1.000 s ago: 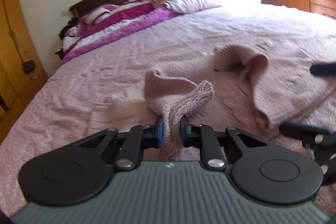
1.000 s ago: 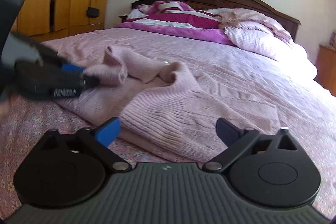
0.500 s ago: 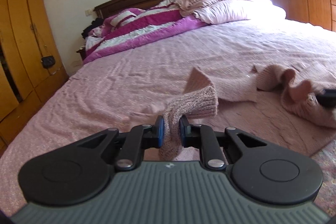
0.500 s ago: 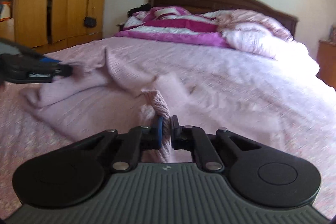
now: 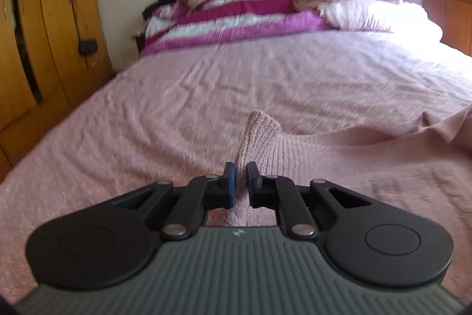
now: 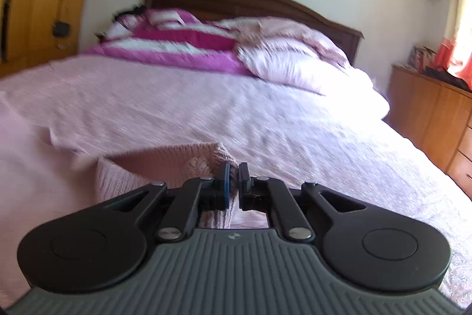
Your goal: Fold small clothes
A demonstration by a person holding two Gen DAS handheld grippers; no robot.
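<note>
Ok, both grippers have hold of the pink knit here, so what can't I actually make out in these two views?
- Pink knit garment: its type and full outline; left wrist view, cut off by the right edge and hidden behind the left gripper.
- Its pinched corner: right wrist view, hidden by the right gripper.
- Dark item by the headboard: blurred.

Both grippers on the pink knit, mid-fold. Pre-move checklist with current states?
1. left gripper shut on the pink knit garment: ok.
2. right gripper shut on the garment's edge: ok.
3. Garment held spread between the two grips, no bunching at the middle: cannot tell, neither view shows the whole piece.
4. Bedspread ahead free of other loose items: ok.
5. Grip depth enough not to slip: cannot tell, blur hides the pads.
6. Striped blanket and pillows well away from the fold zone: ok.
</note>
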